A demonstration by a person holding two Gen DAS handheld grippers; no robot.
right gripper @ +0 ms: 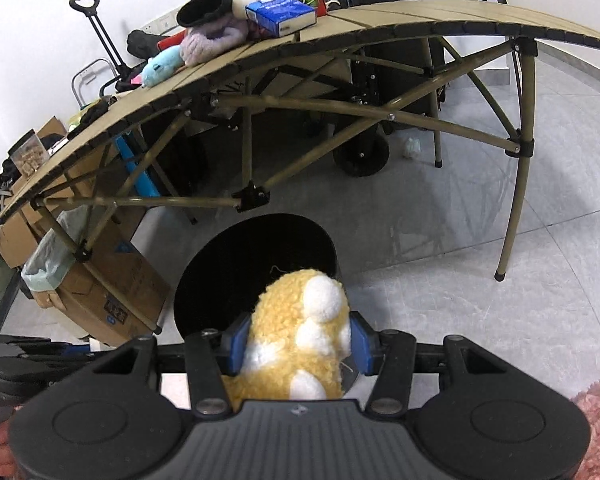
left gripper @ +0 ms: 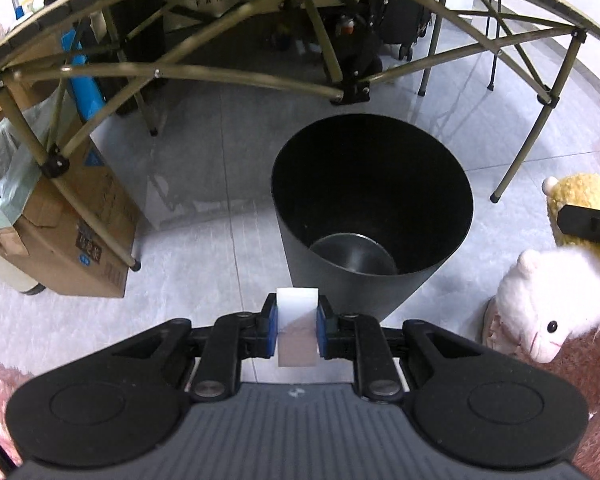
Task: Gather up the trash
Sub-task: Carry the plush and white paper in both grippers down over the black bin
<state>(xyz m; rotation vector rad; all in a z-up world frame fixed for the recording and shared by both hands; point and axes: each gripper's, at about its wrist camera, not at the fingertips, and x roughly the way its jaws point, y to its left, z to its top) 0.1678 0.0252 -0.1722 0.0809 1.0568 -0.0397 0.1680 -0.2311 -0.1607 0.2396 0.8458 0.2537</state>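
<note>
One black trash bin (left gripper: 372,208) stands open on the tiled floor (left gripper: 204,256). Two plush alpacas show: one pink (left gripper: 548,304), one yellow with white tufts (right gripper: 300,344). The left tongs (left gripper: 298,324) pinch one white rectangular block (left gripper: 297,320) just before the bin; the right tongs (right gripper: 298,344) clamp the yellow alpaca over its rim.

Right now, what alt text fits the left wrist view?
The left tool clamps a small white block just short of an empty black bin on a grey tiled floor. A pink plush toy lies to the right, under a folding table.
</note>
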